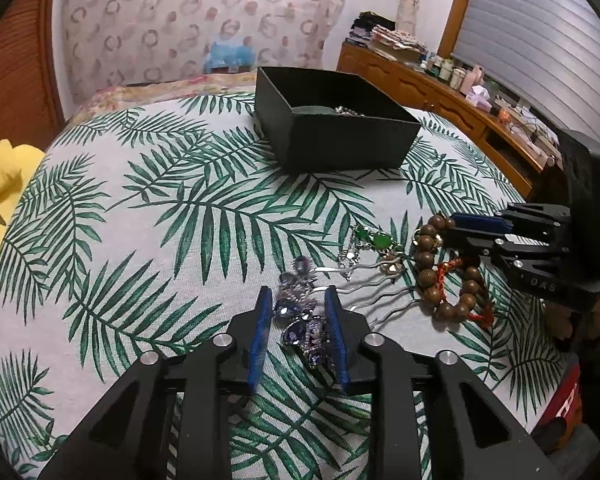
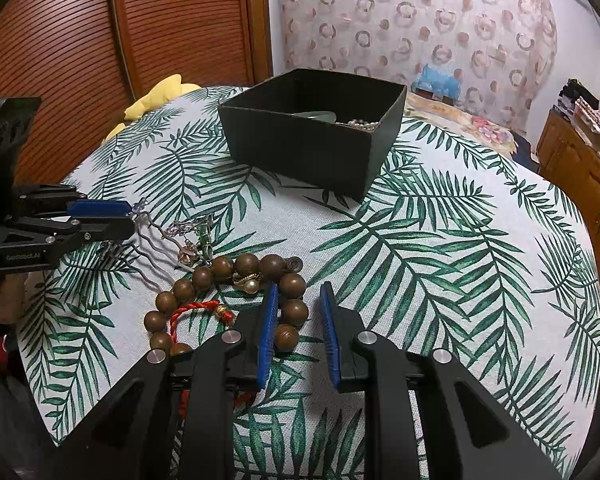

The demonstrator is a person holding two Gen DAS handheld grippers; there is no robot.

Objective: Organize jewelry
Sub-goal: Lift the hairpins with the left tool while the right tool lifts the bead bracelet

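Pinching the purple hairpin (image 1: 300,320) in my left gripper (image 1: 298,308), I judge it stiff but fragile: better held at the jewelled head than by the springy silver prongs. It lies on the bench (image 1: 160,240) beside the green hairpin (image 1: 374,240). My right gripper (image 2: 298,312) stands slightly spread around the bead bracelet (image 2: 228,300); whether the pads press on a bead I cannot tell. The beads look hard and likely to roll. The box (image 2: 312,136) hides most of its contents.
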